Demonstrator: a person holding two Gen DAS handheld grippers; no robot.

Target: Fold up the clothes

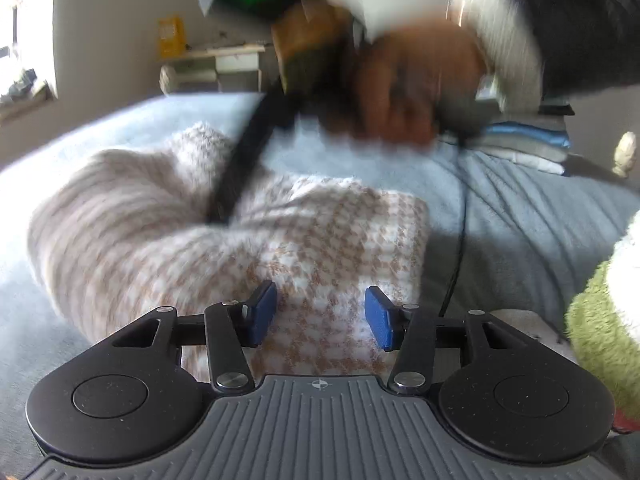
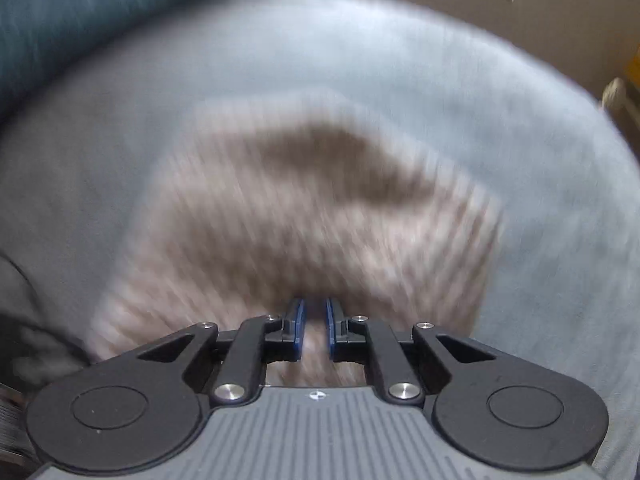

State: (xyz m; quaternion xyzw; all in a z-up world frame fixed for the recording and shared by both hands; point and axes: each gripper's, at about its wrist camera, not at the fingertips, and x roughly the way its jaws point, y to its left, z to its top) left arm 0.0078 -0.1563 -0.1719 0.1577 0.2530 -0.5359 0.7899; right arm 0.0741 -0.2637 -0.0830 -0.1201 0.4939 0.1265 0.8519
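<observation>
On the pale blue bed (image 1: 520, 216), right gripper (image 2: 314, 328) nearly together over beige-and-white houndstooth knit garment (image 1: 328, 240), grip unclear; left gripper (image 1: 320, 316) apart, empty. Pin the near edge before folding.

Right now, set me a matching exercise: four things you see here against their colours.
Things:
1. garment
2. bed cover
3. pads
4. plush item

Colours:
A. blue
B. yellow-green
C. beige and white
D. pale blue-grey

Pairs: 1-C, 2-D, 3-A, 4-B
</observation>
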